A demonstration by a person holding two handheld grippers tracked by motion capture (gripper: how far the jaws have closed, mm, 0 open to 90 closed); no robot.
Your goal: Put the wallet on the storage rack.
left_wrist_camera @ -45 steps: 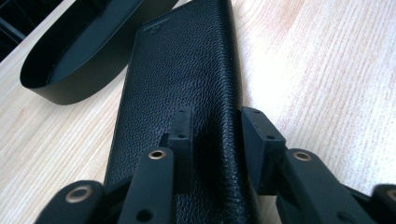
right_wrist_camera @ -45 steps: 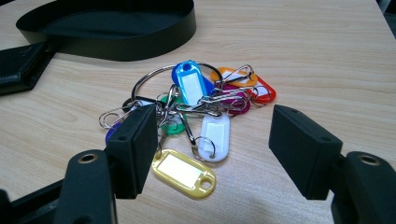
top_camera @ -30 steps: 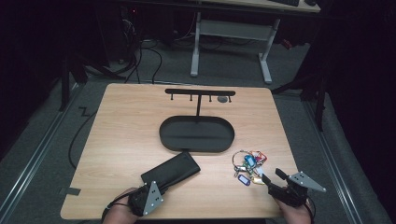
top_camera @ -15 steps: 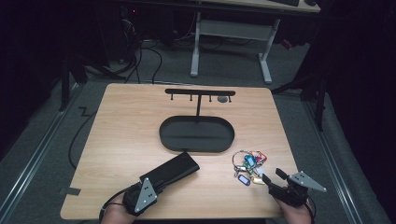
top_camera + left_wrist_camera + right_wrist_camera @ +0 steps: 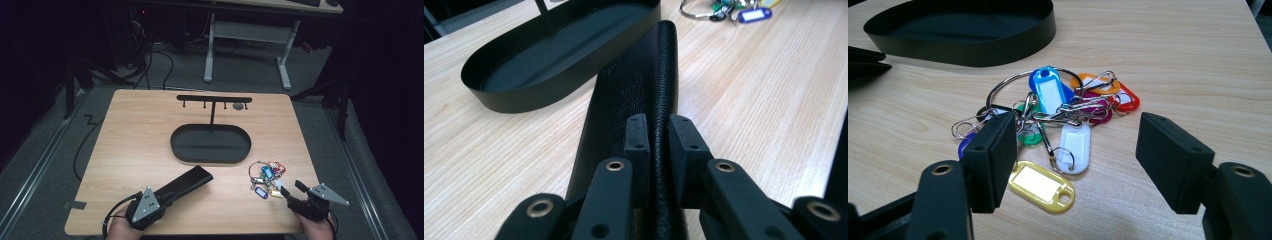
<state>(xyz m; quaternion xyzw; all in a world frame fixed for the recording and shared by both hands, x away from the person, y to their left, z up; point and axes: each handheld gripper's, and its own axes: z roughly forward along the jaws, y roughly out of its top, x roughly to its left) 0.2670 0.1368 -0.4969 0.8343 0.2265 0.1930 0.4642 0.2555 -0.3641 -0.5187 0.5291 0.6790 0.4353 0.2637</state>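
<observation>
My left gripper [image 5: 658,145] is pinching the near end of a black case [image 5: 634,95], which lies flat on the table [image 5: 135,150] and points away toward the black tray [image 5: 524,70]. My right gripper [image 5: 1083,155] is spread wide. A bunch of key tags [image 5: 1058,115] lies on the table just in front of its jaws.

Overhead forward-down; gripper views low, tabletop-close.
</observation>
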